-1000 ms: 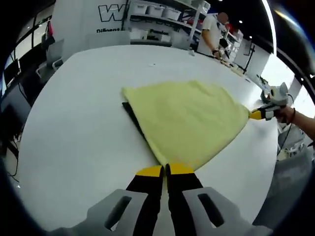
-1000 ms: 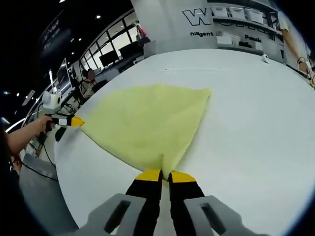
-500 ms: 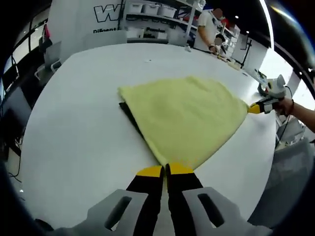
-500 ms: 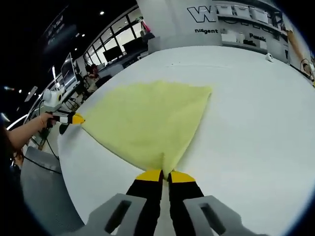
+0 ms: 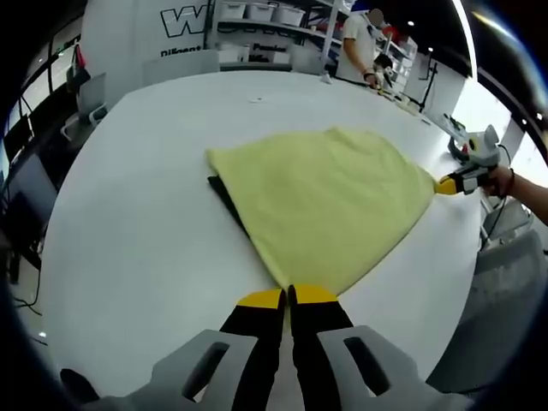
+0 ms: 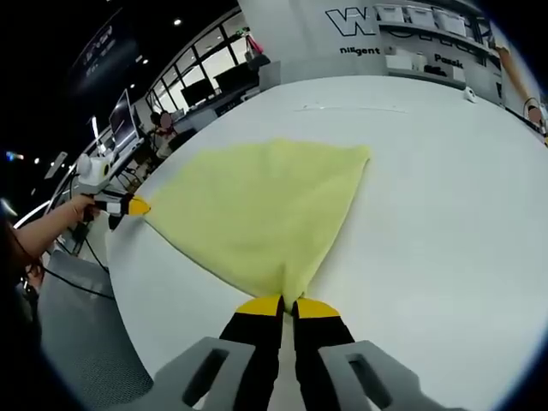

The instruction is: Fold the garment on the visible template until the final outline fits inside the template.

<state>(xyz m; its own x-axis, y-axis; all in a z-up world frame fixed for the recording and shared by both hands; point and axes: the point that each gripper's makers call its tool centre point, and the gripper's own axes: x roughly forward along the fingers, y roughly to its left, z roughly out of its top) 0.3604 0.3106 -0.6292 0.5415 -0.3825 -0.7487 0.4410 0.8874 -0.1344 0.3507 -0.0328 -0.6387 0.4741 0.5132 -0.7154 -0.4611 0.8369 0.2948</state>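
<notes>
the soft, light yellow cloth (image 5: 330,205) lies spread on the white table (image 5: 128,223) over a dark template (image 5: 224,195), each claw, left (image 5: 287,297) and right (image 6: 280,306), pinching one corner, good places to hold.

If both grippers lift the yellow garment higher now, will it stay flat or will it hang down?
The yellow garment would probably sag: it is thin cloth, stretched between the left gripper and the right gripper, each shut on a corner. It looks light, since two small pinches hold it. The dark template beneath may stay on the table.
</notes>
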